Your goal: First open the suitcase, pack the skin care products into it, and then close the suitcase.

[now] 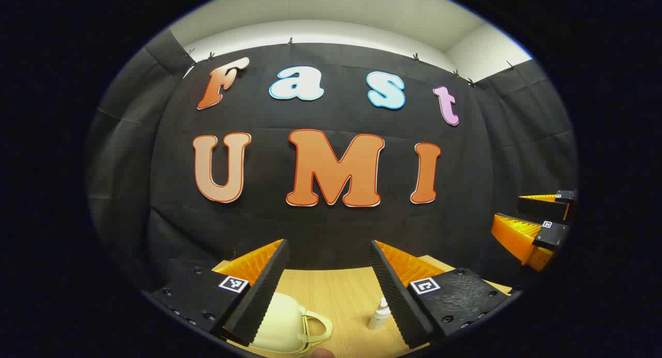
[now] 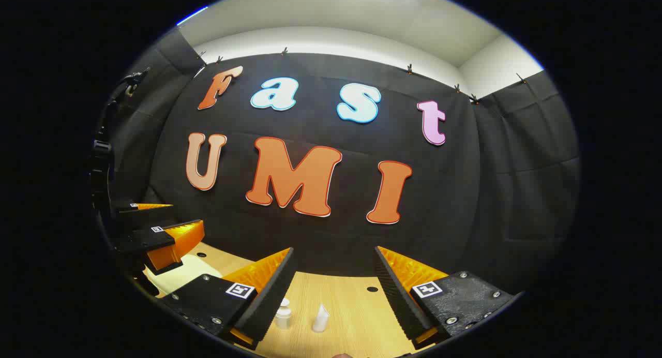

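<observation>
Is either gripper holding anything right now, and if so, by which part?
Nothing is held. The left gripper and the right gripper both stand open above the table, with the suitcase and small bottles lying untouched below them.

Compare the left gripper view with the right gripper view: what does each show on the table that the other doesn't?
Left gripper view: a cream suitcase with a handle, lid down, and a small white dropper bottle, seen between the open left gripper.
Right gripper view: a small white jar and a white tube standing upright ahead of the open right gripper.
Both: the wooden table and the other gripper off to the side.
</observation>
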Tool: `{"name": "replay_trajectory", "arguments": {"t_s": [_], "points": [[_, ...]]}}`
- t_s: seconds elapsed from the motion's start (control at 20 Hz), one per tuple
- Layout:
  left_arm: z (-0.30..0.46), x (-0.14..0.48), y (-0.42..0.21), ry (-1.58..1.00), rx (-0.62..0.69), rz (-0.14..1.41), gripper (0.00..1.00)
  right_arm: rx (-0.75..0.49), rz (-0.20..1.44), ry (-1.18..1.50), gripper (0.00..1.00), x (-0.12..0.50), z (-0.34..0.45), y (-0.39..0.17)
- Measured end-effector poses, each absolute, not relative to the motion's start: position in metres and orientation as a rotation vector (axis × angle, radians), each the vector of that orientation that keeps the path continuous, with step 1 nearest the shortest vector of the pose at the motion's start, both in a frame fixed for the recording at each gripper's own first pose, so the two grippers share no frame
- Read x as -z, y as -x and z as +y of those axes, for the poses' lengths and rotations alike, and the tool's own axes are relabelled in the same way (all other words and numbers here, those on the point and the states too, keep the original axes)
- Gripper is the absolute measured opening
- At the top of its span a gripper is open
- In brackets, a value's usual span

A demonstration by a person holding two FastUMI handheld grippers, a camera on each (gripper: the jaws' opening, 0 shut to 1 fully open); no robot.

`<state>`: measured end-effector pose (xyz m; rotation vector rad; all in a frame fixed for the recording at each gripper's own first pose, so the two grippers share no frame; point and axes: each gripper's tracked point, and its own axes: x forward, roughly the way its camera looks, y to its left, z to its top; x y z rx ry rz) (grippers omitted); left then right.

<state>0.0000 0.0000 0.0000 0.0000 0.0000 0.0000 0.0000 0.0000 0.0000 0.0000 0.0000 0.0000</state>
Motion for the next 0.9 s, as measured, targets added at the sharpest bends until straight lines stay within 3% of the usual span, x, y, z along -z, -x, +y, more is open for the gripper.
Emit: {"name": "replay_trajectory", "arguments": {"t_s": [0.5, 0.9], "points": [[-0.007, 0.003, -0.015, -0.036, -0.048, -0.042, 0.98, -0.119, 0.039, -0.006, 0.95, 0.035, 0.028, -0.023], [-0.020, 0.033, -0.034, -0.144, -0.098, -0.006, 0.95, -0.146, 0.038, -0.029, 0.95, 0.045, 0.002, -0.052]]}}
